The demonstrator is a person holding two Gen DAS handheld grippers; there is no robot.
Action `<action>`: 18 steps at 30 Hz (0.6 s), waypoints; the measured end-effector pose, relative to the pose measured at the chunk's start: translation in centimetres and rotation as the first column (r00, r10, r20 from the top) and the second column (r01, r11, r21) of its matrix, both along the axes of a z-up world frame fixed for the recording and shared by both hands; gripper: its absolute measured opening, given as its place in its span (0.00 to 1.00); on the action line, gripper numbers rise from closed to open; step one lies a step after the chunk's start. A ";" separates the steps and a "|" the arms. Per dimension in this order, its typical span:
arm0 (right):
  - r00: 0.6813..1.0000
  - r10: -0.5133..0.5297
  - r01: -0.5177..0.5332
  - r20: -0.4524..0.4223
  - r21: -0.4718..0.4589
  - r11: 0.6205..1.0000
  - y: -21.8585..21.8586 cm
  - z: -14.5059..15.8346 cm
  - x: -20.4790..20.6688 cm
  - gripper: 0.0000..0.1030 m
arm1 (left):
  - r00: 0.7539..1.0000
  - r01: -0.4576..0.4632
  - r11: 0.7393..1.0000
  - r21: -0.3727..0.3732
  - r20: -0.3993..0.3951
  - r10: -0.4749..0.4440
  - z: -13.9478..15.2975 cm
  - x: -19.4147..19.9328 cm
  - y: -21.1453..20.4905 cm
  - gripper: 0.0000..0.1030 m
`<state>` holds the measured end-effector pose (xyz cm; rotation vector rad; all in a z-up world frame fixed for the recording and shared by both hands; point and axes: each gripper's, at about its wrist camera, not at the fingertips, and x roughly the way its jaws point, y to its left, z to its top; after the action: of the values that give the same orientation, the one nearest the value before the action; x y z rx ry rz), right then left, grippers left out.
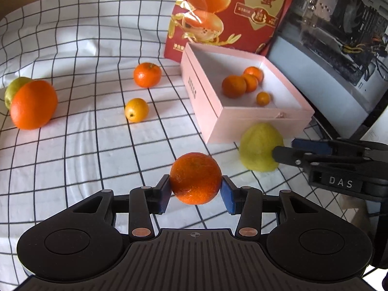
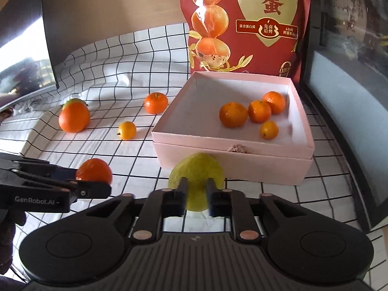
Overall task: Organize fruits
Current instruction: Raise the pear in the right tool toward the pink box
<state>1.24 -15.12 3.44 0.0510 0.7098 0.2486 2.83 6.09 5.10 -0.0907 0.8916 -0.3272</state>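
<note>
A mandarin (image 1: 195,178) is being held between the blue pads of the left gripper (image 1: 196,189), lifted clear of the checked cloth (image 1: 97,145) covering the tabletop. A yellow-green lemon (image 2: 196,181) is being pinched by the right gripper (image 2: 196,201), its jaws set narrow on the near end of the fruit, just in front of the pink box (image 2: 300,133). Four small citrus fruits are already lying inside that box. A large orange (image 1: 32,104), a green-yellow fruit (image 1: 14,87) half hidden behind it, another mandarin (image 1: 147,74) and a kumquat (image 1: 136,109) are being left on the cloth, well apart from the box.

Several risks are being carried here. The lemon is being gripped only at its tapered end, so it is likely to slip or pivot out as it is raised over the box wall. The lemon is being kept very close to that wall, so the rim could be clipped and the box shifted. Both grippers are being brought toward the same opening, so a collision between them is possible. The mandarin's rounded skin is being squeezed across a small contact patch, so a roll-out is conceivable.
</note>
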 end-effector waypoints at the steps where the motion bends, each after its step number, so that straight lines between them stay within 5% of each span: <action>1: 1.000 -0.011 0.011 -0.004 0.001 1.000 0.0 -0.2 0.1 0.51 | 1.000 0.000 1.000 0.004 -0.007 0.000 -0.1 -0.1 0.1 0.48; 3: 1.000 -0.023 0.023 -0.004 0.019 1.000 0.2 -0.6 0.1 0.64 | 1.000 -0.007 1.000 0.014 -0.022 0.007 -0.3 -0.3 0.3 0.48; 11: 0.997 -0.038 0.043 -0.072 0.067 0.997 1.6 -2.6 2.8 0.69 | 0.997 -0.053 0.997 0.051 -0.061 0.056 -0.4 -1.7 1.9 0.48; 18: 0.992 -0.065 0.066 -0.111 0.006 0.998 3.0 -3.6 4.3 0.60 | 0.994 -0.082 0.995 0.048 -0.075 0.085 -0.5 -2.6 3.1 0.48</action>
<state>5.55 -12.14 -0.18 0.0981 0.8156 0.1871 0.27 9.21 4.62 -0.0992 0.9682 -0.2268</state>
